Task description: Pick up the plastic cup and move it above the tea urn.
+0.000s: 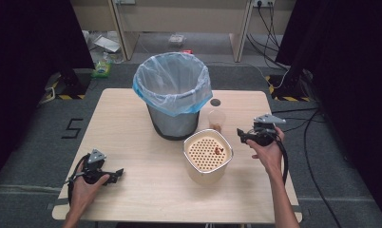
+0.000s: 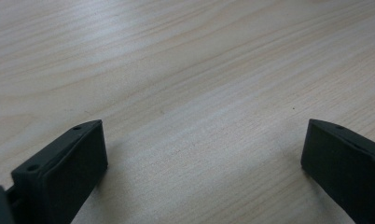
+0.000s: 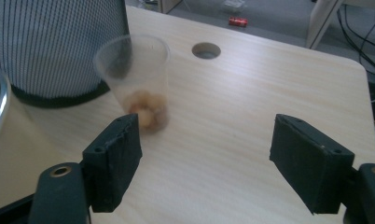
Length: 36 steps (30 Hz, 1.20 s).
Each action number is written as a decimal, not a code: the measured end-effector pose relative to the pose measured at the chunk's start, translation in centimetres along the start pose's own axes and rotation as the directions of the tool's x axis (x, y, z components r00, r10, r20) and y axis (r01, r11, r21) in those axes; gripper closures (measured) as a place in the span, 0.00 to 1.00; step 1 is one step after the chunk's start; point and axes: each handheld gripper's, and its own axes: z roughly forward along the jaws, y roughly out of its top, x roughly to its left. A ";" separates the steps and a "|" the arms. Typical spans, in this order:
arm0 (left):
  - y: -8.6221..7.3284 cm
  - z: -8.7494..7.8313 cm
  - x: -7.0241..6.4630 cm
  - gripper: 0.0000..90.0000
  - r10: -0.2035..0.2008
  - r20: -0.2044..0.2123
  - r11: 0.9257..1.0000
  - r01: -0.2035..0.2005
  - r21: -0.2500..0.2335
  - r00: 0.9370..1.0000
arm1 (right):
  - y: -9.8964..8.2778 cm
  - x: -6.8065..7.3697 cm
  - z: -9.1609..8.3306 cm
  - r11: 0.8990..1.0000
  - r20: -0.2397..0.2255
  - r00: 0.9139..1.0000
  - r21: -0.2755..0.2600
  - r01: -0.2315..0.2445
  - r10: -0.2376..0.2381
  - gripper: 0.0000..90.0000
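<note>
Clear plastic cup [image 3: 139,81] (brownish round pieces inside) stands upright beside the mesh bin [image 1: 172,121].

Even bright overhead light, dark room edges, soft shadows, cup [image 3: 138,84] blurred, low-res pics

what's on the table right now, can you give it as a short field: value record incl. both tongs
surface: wooden table with a round cable hole
bin: mesh bin lined with a pale blue bag, at the far middle
cup: clear plastic cup, upright, small brownish pieces at its bottom
container: square cream container with a perforated insert
left tongs: open, empty, near front left corner
right tongs: open, empty, aimed toward the cup
</note>
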 end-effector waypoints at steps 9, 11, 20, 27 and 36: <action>0.0 0.0 0.0 0.00 0.000 0.001 1.000 0.000 0.000 1.000 | 3.3 0.4 3.7 1.000 -0.030 0.999 0.023 -0.015 0.015 0.36; 0.0 0.0 0.0 0.00 0.000 0.000 1.000 0.000 0.000 1.000 | 3.7 0.6 4.5 0.999 -0.033 0.999 0.035 -0.003 0.004 0.39; 0.0 0.0 0.0 0.00 0.001 0.001 1.000 -0.001 0.000 1.000 | 4.9 1.3 7.1 0.996 -0.036 0.999 0.090 0.027 -0.023 0.55; 0.0 0.0 0.0 0.00 0.001 0.000 1.000 -0.001 0.000 1.000 | 5.4 1.7 8.8 0.991 -0.059 0.998 0.131 0.037 -0.030 0.62; 0.0 0.0 0.0 0.00 0.001 0.001 1.000 -0.001 0.000 1.000 | 5.1 2.2 10.8 0.974 -0.077 0.995 0.212 0.082 -0.067 0.74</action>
